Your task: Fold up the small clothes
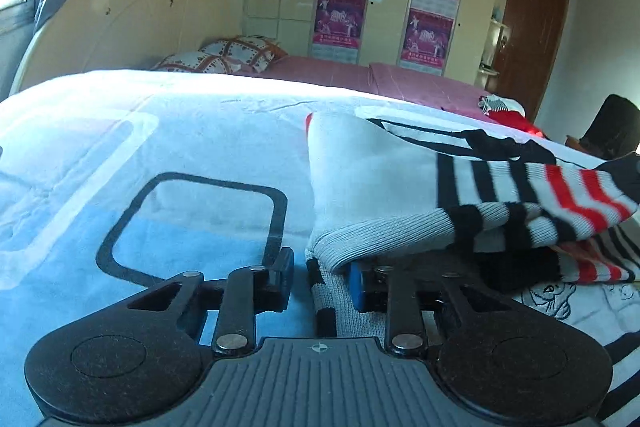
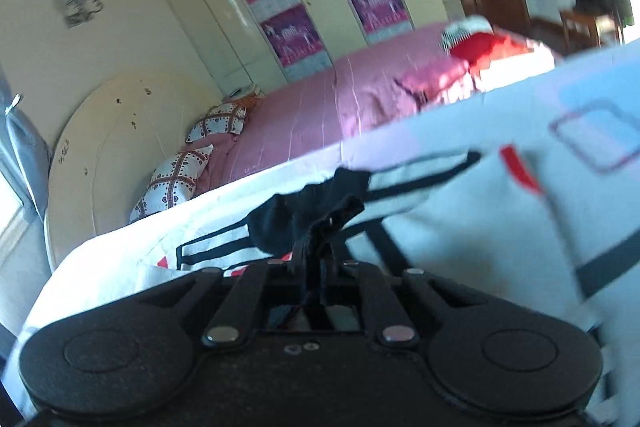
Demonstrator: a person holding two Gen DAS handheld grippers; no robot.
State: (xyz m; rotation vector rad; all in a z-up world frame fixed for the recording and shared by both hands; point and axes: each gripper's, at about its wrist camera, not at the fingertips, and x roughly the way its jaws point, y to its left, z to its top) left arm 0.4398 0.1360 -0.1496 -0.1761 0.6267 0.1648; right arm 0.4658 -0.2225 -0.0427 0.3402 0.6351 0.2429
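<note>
Through the left wrist camera I see my left claw [image 1: 319, 277] low on the bed [image 1: 120, 131], its jaws set fairly narrow around the ribbed grey cuff of a sock [image 1: 372, 187]; whether the pads actually bite it I cannot tell, since the cuff drapes over the right finger. The sock is white and grey with black and red stripes, and its striped end is lifted and doubled back over the rest, above a striped garment [image 1: 600, 263] lying on the blanket. Through the right wrist camera my right claw [image 2: 316, 267] is closed on a bunch of black fabric, the sock's dark toe end [image 2: 304, 215], held up off the bed; the view is blurred. I judge the fold is half made: the toe end is being carried over toward the cuff. Next I should lay the toe down square on the cuff, keep the left side pinned, then release and press flat.
</note>
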